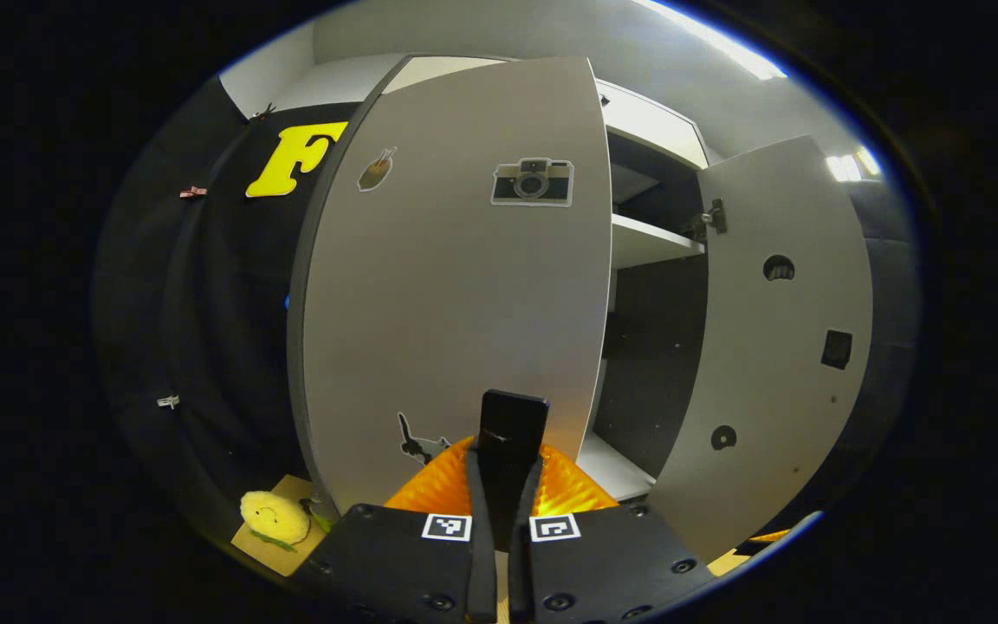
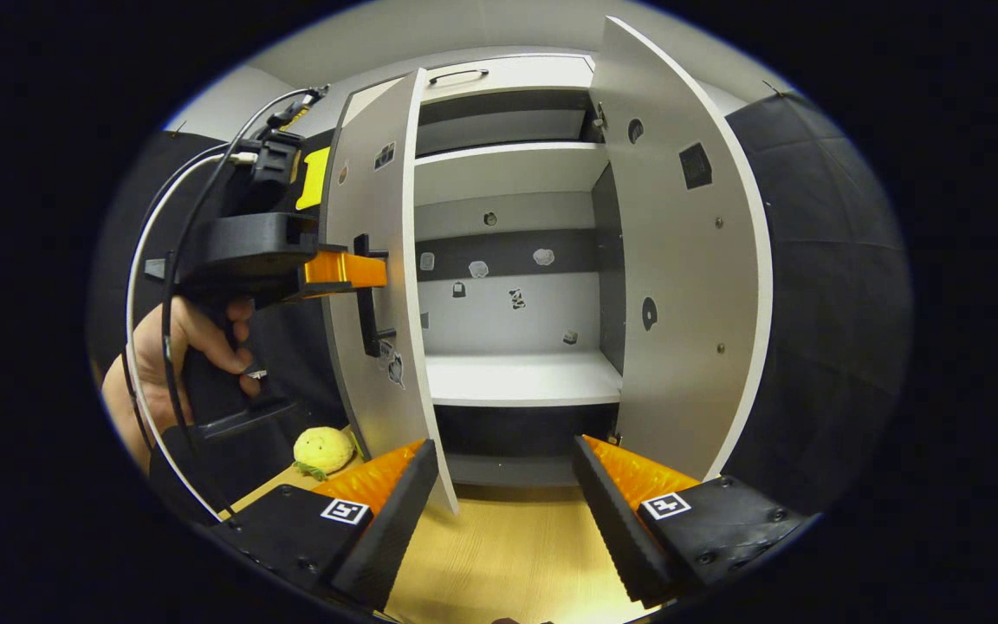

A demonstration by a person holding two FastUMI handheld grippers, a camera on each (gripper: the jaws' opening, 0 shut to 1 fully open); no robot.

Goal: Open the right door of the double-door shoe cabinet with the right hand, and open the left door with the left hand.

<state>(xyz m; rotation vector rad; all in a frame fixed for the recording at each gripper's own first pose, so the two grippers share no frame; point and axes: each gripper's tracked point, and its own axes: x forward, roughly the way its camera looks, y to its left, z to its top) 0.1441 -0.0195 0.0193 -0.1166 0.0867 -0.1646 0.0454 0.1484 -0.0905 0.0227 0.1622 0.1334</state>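
Observation:
In the left gripper view the grey left door (image 1: 456, 286), with stickers on its front, stands partly swung out. My left gripper (image 1: 508, 472) is shut on its black vertical handle (image 1: 512, 420). The right gripper view shows that same gripper (image 2: 339, 270) from the side, held by a hand (image 2: 178, 347) and clamped on the handle (image 2: 367, 303) of the left door (image 2: 378, 217). The right door (image 2: 681, 260) stands wide open, its inner face showing, as it does in the left gripper view (image 1: 776, 347). My right gripper (image 2: 506, 511) is open, low in front of the cabinet, holding nothing.
The cabinet's inside shows white shelves (image 2: 521, 377) and a stickered back wall. A yellow plush toy (image 2: 323, 450) lies on the wooden surface (image 2: 508, 555) beside the left door's foot, and is seen in the left gripper view too (image 1: 274, 517). Black cloth walls stand on both sides.

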